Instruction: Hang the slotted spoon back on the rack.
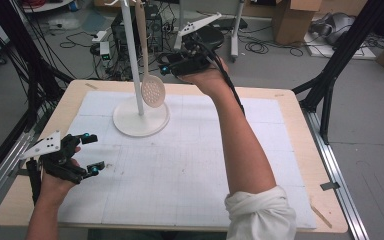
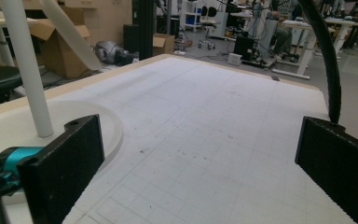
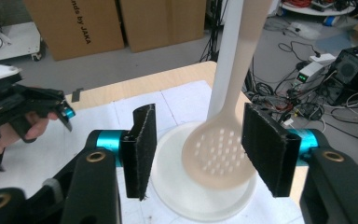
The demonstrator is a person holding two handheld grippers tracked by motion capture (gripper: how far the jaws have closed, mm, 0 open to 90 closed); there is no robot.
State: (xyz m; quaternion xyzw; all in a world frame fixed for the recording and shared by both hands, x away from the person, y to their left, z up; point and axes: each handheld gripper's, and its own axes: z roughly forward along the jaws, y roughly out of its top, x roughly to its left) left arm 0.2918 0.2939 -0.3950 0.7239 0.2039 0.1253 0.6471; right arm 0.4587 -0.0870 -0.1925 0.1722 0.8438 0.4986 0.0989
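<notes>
I see the slotted spoon (image 1: 152, 92) hanging upright against the white pole of the stand (image 1: 141, 120), its perforated bowl just above the round base near the far side of the tabletop (image 1: 290, 107). My right gripper (image 3: 196, 149) sits beside that bowl with its jaws parted and not pressing on it. My left gripper (image 1: 91, 152) rests near the tabletop's left edge, well apart from the stand, jaws wide open on nothing.
</notes>
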